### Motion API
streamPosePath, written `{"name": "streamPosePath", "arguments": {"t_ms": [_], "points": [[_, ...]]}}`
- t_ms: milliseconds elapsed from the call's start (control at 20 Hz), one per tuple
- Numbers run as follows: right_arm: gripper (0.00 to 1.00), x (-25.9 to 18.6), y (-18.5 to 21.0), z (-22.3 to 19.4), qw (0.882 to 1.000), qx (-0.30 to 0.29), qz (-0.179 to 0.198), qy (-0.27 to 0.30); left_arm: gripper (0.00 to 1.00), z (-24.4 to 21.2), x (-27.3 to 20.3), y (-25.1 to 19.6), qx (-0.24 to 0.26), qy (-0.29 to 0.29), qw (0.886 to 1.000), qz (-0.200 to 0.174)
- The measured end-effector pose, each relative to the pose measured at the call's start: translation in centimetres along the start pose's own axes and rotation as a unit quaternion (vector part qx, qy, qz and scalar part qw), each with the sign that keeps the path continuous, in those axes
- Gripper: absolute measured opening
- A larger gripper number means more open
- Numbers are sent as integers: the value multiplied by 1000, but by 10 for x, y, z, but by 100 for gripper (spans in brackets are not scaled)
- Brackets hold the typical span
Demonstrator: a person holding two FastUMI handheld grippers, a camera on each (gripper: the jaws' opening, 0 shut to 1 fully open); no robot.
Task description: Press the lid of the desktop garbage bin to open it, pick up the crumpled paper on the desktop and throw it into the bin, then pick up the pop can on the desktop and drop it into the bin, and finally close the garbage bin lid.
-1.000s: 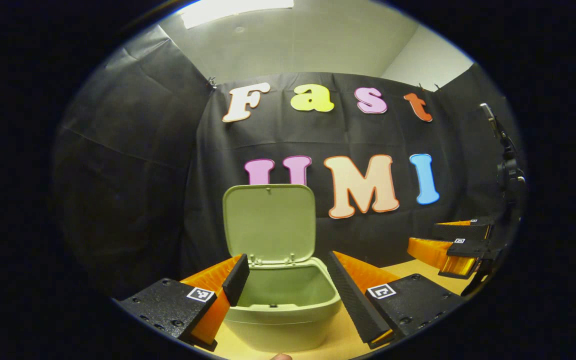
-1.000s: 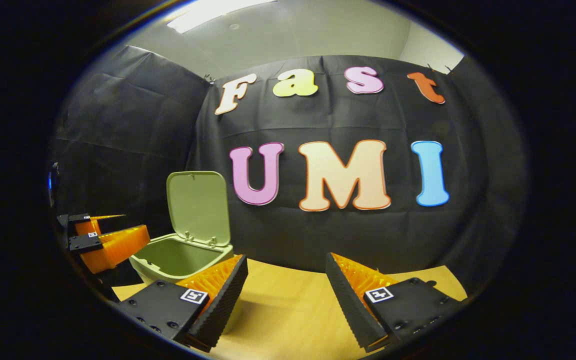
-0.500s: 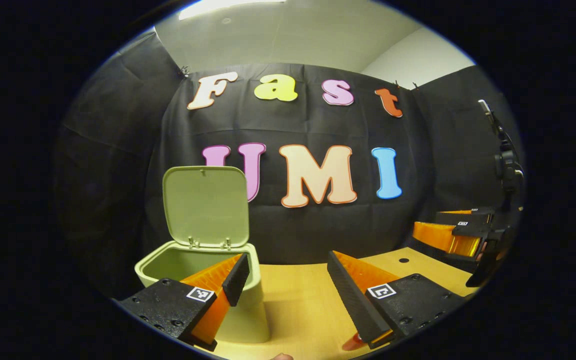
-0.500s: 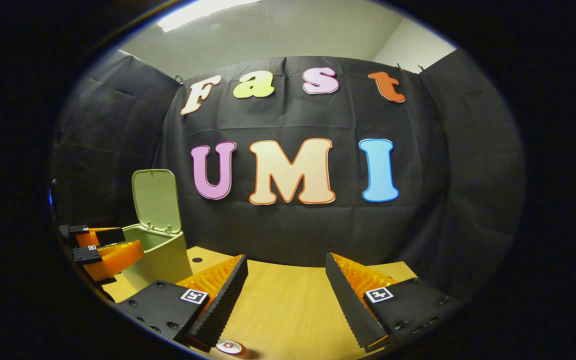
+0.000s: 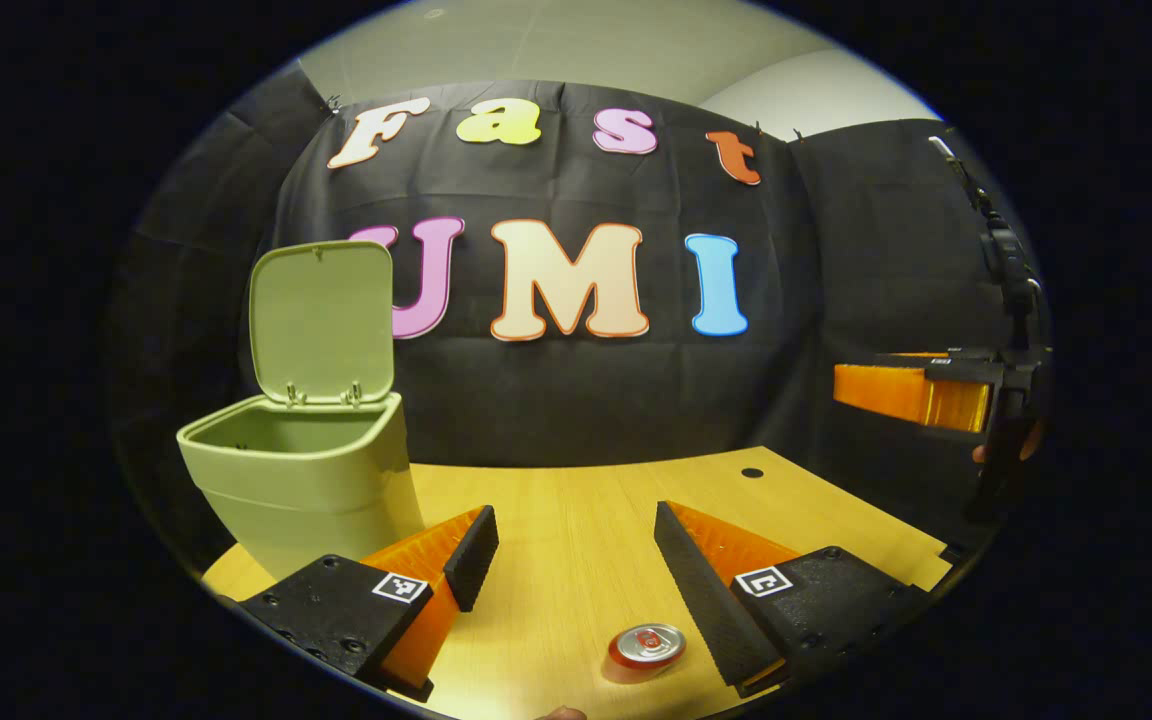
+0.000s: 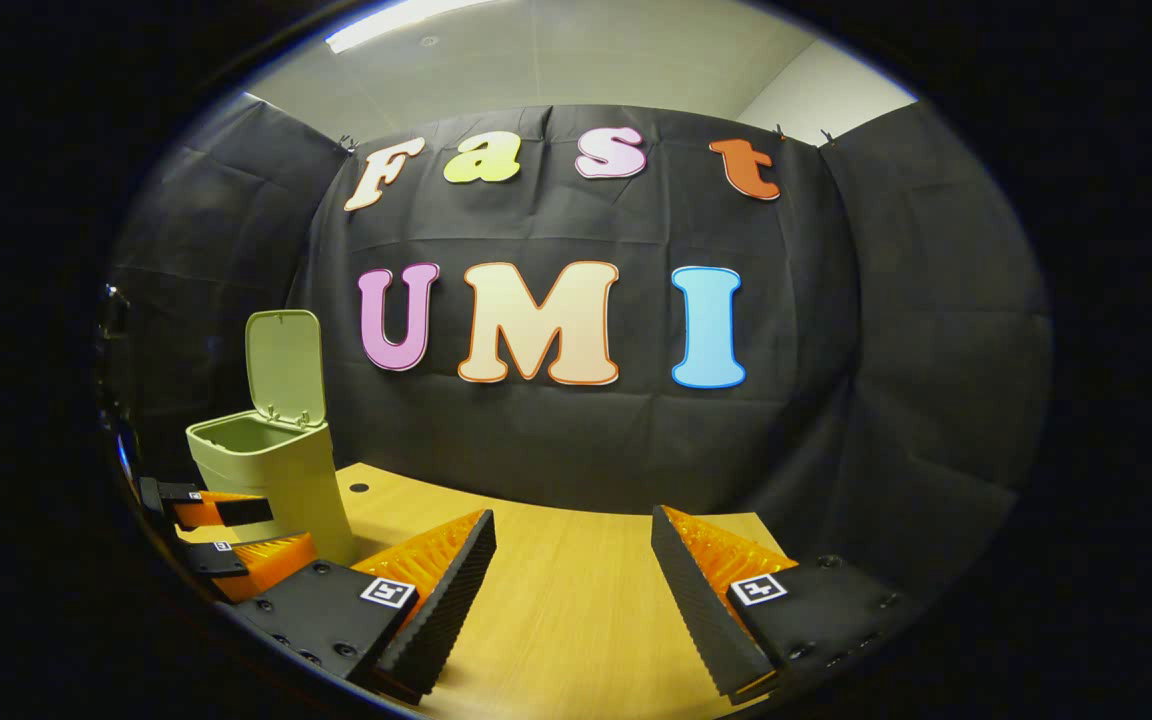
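The pale green bin [image 5: 296,490] stands at the table's left with its lid [image 5: 321,320] raised upright behind it. A red-topped pop can [image 5: 646,645] stands on the wooden table [image 5: 576,520], just inside the right finger of my left gripper [image 5: 576,560], which is open and empty. In the left gripper view, my right gripper [image 5: 911,392] hovers far off at the right edge, above the table. In the right gripper view, the bin [image 6: 271,470] and its open lid [image 6: 283,367] are at the left. My right gripper [image 6: 571,570] is open over bare table, and my left gripper [image 6: 236,530] is low at the left.
A small round hole [image 5: 752,472] marks the tabletop near the back; it lies beside the bin in the right gripper view [image 6: 358,488]. Black cloth walls close the booth behind and on both sides. The table's far right corner [image 5: 936,570] is near my left gripper's right finger.
Both grippers have drawn back and swung right, away from the bin, which slid left in both views. The can has come into the left gripper view and left the right gripper view.
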State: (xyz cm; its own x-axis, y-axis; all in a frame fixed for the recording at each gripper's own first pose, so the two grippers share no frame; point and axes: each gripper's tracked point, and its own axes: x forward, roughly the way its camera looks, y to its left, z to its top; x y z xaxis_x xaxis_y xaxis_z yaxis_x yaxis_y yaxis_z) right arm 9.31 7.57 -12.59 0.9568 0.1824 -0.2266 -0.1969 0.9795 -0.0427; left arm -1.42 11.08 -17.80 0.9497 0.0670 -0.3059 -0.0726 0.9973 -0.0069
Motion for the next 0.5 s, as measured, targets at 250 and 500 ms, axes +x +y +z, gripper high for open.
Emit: {"name": "streamPosePath", "arguments": {"t_ms": [250, 500], "points": [[98, -14, -27, -12, 1000, -2, -6, 18, 95, -51, 1, -23, -1, 50, 999, -5], [98, -32, -51, -22, 999, -14, -16, 29, 96, -101, -2, -37, -7, 96, 995, 2]]}}
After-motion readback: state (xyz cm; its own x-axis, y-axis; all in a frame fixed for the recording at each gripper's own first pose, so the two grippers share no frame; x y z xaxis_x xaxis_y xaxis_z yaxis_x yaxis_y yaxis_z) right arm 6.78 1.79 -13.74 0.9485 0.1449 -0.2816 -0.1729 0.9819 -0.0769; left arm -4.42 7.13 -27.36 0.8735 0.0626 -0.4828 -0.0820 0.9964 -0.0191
